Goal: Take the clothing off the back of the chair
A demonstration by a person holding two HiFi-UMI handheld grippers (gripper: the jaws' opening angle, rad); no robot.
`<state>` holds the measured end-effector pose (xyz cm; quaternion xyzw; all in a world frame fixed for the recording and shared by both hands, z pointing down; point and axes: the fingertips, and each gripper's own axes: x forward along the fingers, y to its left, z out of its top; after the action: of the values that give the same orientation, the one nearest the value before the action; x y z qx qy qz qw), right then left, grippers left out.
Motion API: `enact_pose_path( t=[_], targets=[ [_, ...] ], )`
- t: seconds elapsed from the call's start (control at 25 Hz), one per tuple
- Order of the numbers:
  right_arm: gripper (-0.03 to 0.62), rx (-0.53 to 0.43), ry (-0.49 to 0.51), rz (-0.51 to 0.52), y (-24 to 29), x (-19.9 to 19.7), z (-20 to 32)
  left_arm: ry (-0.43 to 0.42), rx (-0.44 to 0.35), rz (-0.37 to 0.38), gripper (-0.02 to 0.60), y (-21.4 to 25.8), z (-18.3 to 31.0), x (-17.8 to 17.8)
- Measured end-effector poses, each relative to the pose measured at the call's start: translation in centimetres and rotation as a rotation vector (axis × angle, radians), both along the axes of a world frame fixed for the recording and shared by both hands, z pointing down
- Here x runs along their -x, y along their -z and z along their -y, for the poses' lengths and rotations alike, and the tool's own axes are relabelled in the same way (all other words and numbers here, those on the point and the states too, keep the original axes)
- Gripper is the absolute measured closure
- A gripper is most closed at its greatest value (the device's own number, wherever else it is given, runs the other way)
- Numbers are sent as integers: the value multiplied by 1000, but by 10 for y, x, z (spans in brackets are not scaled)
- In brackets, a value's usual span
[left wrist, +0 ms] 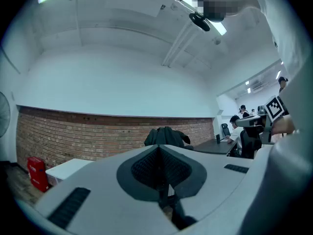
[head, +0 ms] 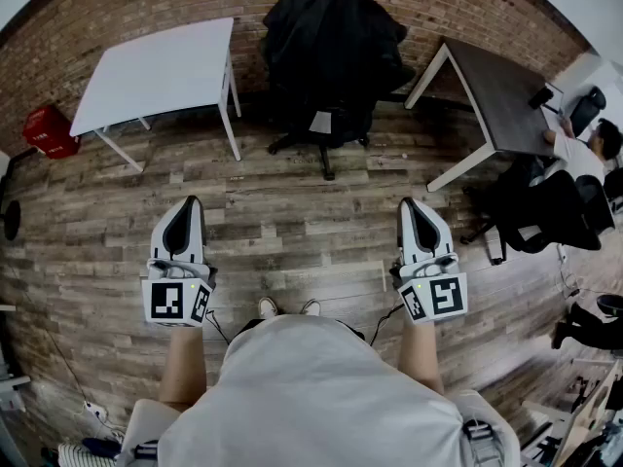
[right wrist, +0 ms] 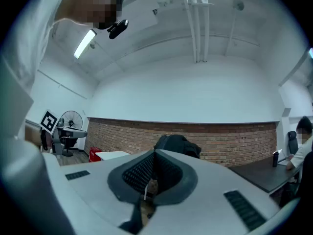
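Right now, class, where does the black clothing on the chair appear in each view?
Head view: top centre, black clothing draped over the chair.
Left gripper view: black clothing centre, just above the jaws.
Right gripper view: black clothing centre, just above the jaws.
Shared landmark: brick wall behind it.

I'm in an office: brick wall [head: 146, 3], white table [head: 156, 71] at eleven o'clock, swivel chair [head: 327, 152] at twelve, person [head: 582, 154] at dark desk [head: 492, 86] at two.
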<state>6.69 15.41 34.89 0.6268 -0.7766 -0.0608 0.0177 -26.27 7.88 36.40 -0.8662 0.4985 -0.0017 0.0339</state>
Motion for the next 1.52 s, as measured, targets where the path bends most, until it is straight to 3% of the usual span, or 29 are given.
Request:
enact_pose_path(
  t=[0.24, 0.44, 0.96, 1.24, 1.52],
  targets=[
    [576, 11, 18, 9, -2, -8, -8, 3, -1, 4, 562, 3, -10, -11],
    [576, -58, 82, 158, 9, -20, -25, 12, 1, 0, 563, 2, -21, -19],
    [576, -22, 22, 180, -21, -71, -53, 5, -13, 38, 561, 5, -34, -60],
    [576, 28, 44, 173, -39, -60, -32, -2, 50, 32, 561, -24, -16, -63],
    [576, 104, 53, 158, -58, -61, 19, -28, 100, 15, 561, -43, 41, -78]
  ],
)
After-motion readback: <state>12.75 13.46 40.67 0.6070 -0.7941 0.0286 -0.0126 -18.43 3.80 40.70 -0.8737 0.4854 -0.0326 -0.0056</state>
